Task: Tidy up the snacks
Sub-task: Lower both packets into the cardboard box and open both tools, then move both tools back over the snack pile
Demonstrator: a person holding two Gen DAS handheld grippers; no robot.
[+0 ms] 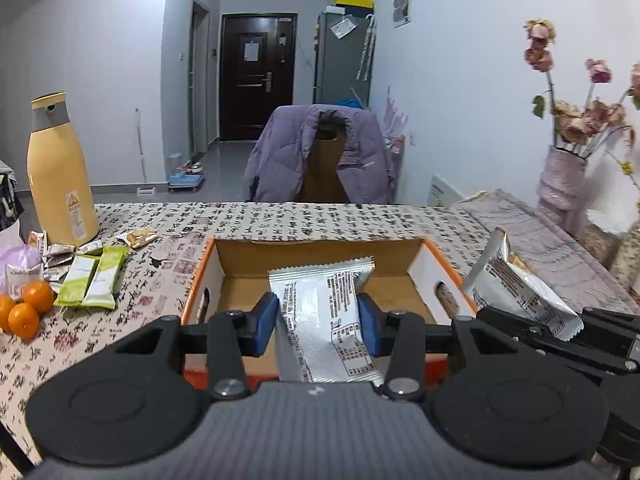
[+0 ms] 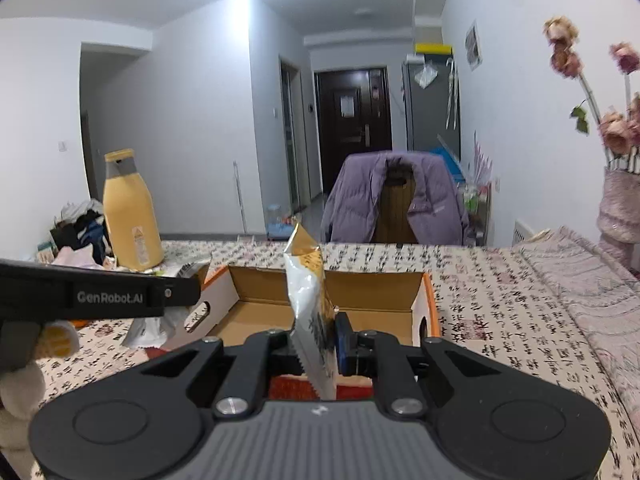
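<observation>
An open cardboard box [image 1: 316, 250] with orange rims sits on the patterned tablecloth, and its inside looks bare. My left gripper [image 1: 318, 326] is shut on a silver snack packet [image 1: 320, 312], held flat just above the box's near edge. In the right wrist view my right gripper [image 2: 320, 340] is shut on a silver and gold snack packet [image 2: 306, 280], held edge-on and upright before the same box [image 2: 332, 288]. That packet [image 1: 516, 284] and the right gripper's black body show at the right of the left wrist view.
Green snack bars [image 1: 92, 278], small wrapped snacks [image 1: 138, 237] and oranges [image 1: 26, 308] lie at the left beside a yellow bottle [image 1: 60, 172]. A chair with a purple jacket [image 1: 320, 156] stands behind the table. A vase of dried flowers [image 1: 564, 176] stands at the right.
</observation>
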